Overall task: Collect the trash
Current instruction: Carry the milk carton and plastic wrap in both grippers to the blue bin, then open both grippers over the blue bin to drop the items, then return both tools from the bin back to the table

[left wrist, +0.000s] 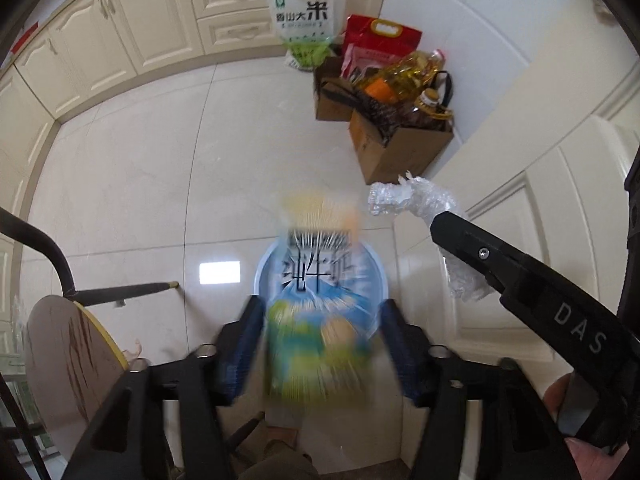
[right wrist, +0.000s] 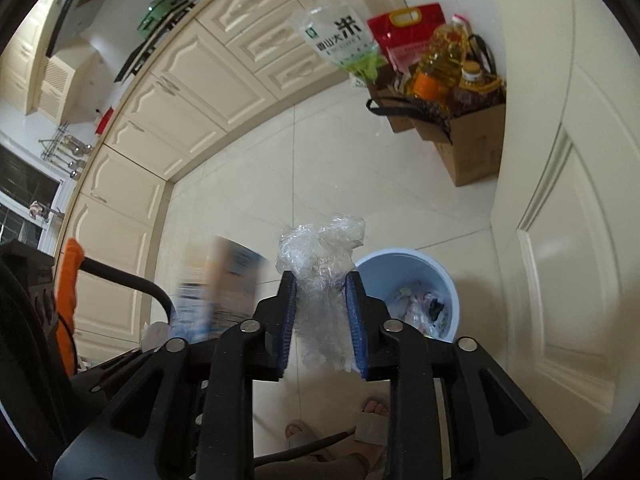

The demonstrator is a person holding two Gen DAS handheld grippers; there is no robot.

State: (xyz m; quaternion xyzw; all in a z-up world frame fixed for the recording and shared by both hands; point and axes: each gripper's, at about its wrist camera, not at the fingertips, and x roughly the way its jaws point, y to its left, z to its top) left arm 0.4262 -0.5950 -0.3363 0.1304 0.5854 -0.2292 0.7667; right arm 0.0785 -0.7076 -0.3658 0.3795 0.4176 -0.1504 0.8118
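In the left wrist view a blurred milk carton with blue, green and yellow print is between my left gripper's spread fingers, apart from both pads, right above the light blue trash bin on the floor. The carton also shows blurred in the right wrist view. My right gripper is shut on a crumpled clear plastic wrap, held up left of the bin, which holds several scraps. The right gripper and wrap also show in the left wrist view.
Cardboard boxes with oil bottles and rice bags stand in the far corner by cream cabinets. A white door is at the right. A round wooden table edge and a chair frame are at the left. The person's sandalled feet are below.
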